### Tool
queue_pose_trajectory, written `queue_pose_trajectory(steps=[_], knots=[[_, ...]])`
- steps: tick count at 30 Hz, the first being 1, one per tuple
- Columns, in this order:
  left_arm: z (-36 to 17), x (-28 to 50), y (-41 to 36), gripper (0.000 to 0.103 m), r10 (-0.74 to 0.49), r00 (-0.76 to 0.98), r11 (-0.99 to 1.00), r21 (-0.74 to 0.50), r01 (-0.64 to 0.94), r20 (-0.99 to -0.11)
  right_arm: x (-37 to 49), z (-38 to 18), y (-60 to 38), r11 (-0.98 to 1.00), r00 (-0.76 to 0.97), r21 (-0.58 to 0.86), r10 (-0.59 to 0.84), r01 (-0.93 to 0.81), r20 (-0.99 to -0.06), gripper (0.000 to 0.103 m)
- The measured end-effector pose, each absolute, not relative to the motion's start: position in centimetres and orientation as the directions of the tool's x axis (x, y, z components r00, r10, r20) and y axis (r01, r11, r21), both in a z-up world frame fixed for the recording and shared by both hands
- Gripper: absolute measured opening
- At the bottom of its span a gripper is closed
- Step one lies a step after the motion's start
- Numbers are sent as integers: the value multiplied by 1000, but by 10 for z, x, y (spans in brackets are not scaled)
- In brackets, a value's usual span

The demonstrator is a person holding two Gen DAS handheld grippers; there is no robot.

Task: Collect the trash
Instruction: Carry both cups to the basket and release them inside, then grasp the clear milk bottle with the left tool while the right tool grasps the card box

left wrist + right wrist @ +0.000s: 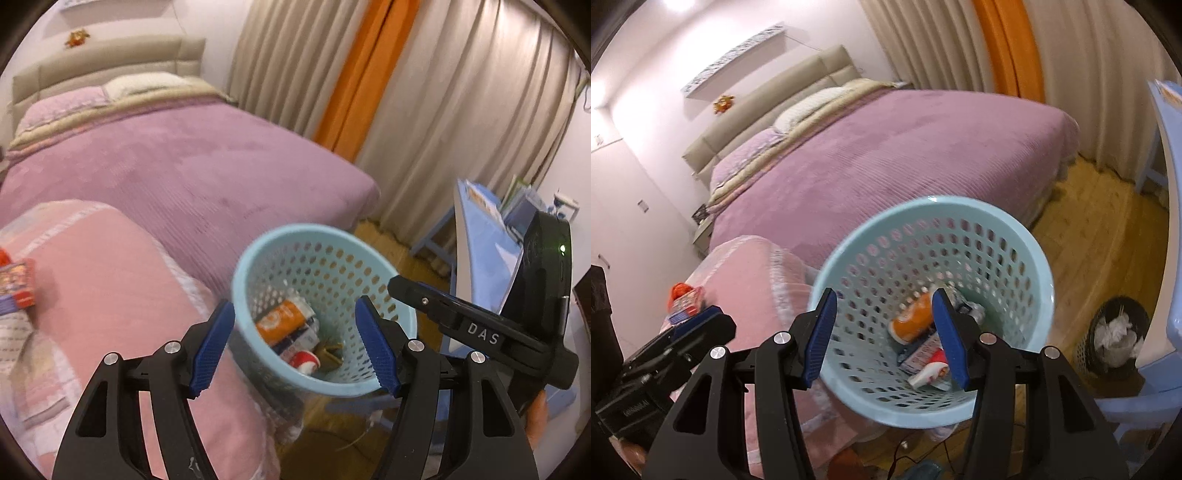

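The light blue perforated basket point(1015, 236) is sitting against the pink cushion's point(110, 266) edge, already holding an orange packet point(280, 317) and wrappers. Both the left gripper point(295, 347) and right gripper point(886, 336) are hanging open, empty. Red packets point(18, 288) are lying uncollected at the cushion's far edge.

Two handheld grippers share one build: the left gripper point(295, 347) and the right gripper point(884, 332) have matte black arms, silver round screws and ribbed blue pads point(376, 349). White letters "DAS" mark one black body.
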State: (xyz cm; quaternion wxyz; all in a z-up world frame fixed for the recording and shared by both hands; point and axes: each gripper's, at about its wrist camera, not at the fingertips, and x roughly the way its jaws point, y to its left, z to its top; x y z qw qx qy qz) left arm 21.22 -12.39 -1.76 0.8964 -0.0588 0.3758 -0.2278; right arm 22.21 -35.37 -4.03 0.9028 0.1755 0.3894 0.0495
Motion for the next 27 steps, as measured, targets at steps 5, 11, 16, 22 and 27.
queue_pose_trajectory(steps=[5,11,16,22,27], knots=[[8,187,-84,66,-425,695,905,-275,324,-580,205,-5,-315,954,749,294,242,-66,-617,50],[32,157,-14,66,-345,786,932,-286,222,-513,196,18,-265,950,766,243,302,-194,-568,50],[39,131,52,69,-212,845,960,-266,86,-491,201,23,-215,925,734,227,380,-305,-563,50],[28,109,128,71,-84,860,958,-279,-71,-504,211,22,-150,885,687,224,459,-407,-564,50],[8,103,169,76,-17,844,946,-282,-159,-536,218,17,-98,870,667,198,477,-452,-572,50]])
